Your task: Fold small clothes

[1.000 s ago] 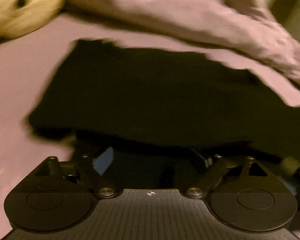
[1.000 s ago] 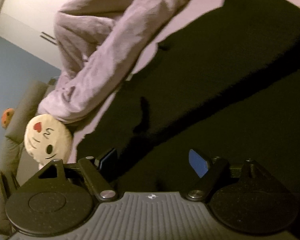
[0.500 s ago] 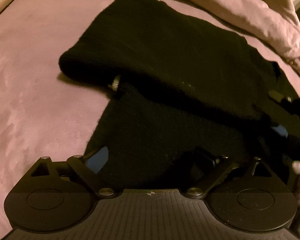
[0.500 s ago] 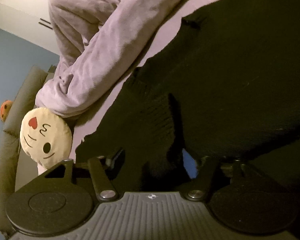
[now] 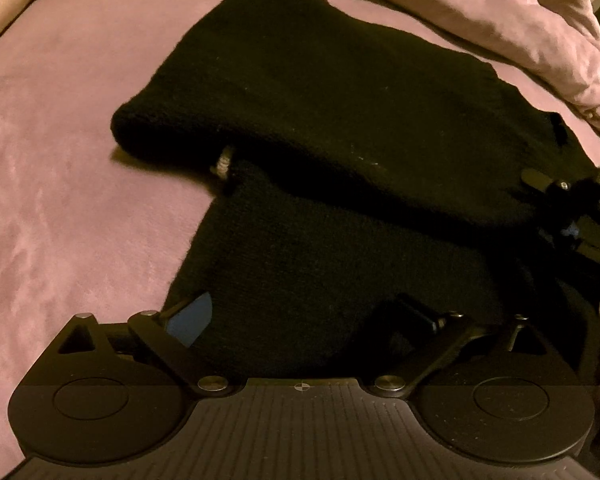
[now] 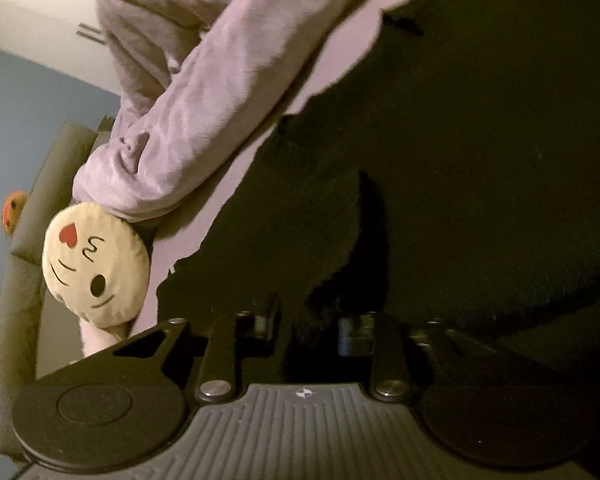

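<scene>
A black knit garment (image 5: 340, 128) lies on the pink bed cover (image 5: 60, 160), its upper part folded over the lower part (image 5: 320, 272). A small metal button (image 5: 224, 162) shows at the fold. My left gripper (image 5: 304, 312) is open, its fingers astride the garment's near edge. My right gripper (image 6: 304, 324) has closed on a bunch of the black garment (image 6: 480, 160); it also shows at the right edge of the left wrist view (image 5: 572, 216).
A crumpled lilac blanket (image 6: 188, 92) lies along the far side of the bed, also in the left wrist view (image 5: 500, 8). A round emoji cushion (image 6: 96, 264) rests by a grey sofa (image 6: 40, 208). A white wardrobe (image 6: 40, 12) stands behind.
The left view steadied and moved closer over the folded garment. My right gripper's fingers closed from open onto the black fabric.
</scene>
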### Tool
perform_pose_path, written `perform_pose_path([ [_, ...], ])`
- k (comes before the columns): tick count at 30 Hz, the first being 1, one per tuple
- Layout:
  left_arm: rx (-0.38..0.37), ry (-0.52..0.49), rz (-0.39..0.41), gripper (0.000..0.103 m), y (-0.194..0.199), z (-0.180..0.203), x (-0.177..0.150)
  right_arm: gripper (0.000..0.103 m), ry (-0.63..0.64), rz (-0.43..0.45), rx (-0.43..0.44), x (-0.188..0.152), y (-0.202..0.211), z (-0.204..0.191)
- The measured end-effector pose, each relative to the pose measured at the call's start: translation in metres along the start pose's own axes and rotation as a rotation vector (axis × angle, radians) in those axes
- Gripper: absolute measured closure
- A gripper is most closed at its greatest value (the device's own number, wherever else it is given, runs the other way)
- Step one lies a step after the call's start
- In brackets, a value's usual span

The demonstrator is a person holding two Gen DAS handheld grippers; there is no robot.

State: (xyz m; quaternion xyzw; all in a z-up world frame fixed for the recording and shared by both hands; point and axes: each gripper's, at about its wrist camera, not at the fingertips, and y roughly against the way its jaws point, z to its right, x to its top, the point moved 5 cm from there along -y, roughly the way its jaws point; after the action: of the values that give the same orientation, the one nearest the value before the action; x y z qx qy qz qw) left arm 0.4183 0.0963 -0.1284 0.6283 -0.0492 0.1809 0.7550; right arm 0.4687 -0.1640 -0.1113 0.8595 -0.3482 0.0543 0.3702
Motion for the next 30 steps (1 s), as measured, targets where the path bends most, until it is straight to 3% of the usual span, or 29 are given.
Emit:
perform_pose_path([
  [7, -0.023, 0.094, 0.005, 0.003, 0.006, -0.009, 0.014, 0.092, 0.324, 0.12, -0.071, 0.019, 0.04, -0.041],
  [12, 0.008, 0.114, 0.055, 0.003, 0.013, -0.012, 0.03, 0.092, 0.462, 0.222, -0.212, 0.042, 0.074, -0.036],
  [16, 0.035, 0.129, 0.031, 0.003, -0.001, -0.014, 0.037, 0.087, 0.349, 0.196, -0.303, 0.059, 0.077, 0.004],
  [17, 0.042, 0.141, 0.02, 0.003, -0.004, -0.016, 0.038, 0.082, 0.299, 0.176, -0.315, 0.061, 0.076, 0.015],
  [18, 0.047, 0.145, 0.021, 0.003, -0.006, -0.016, 0.04, 0.065, 0.234, 0.158, -0.316, 0.062, 0.075, 0.027],
  [20, 0.054, 0.135, 0.039, 0.003, -0.008, -0.015, 0.043, 0.048, 0.127, 0.127, -0.267, 0.06, 0.073, 0.045],
  [24, 0.081, 0.116, 0.042, 0.003, -0.019, -0.014, 0.048, 0.048, 0.027, 0.099, -0.157, 0.058, 0.06, 0.058],
  [26, 0.091, 0.113, 0.04, 0.003, -0.023, -0.013, 0.049, 0.053, 0.01, 0.092, -0.112, 0.06, 0.051, 0.055],
  [29, 0.11, 0.111, 0.046, 0.003, -0.024, -0.011, 0.051, 0.092, 0.041, 0.107, -0.117, 0.066, 0.043, 0.047],
  [30, 0.111, 0.115, 0.05, 0.003, -0.023, -0.01, 0.05, 0.092, 0.073, 0.118, -0.138, 0.066, 0.044, 0.041],
])
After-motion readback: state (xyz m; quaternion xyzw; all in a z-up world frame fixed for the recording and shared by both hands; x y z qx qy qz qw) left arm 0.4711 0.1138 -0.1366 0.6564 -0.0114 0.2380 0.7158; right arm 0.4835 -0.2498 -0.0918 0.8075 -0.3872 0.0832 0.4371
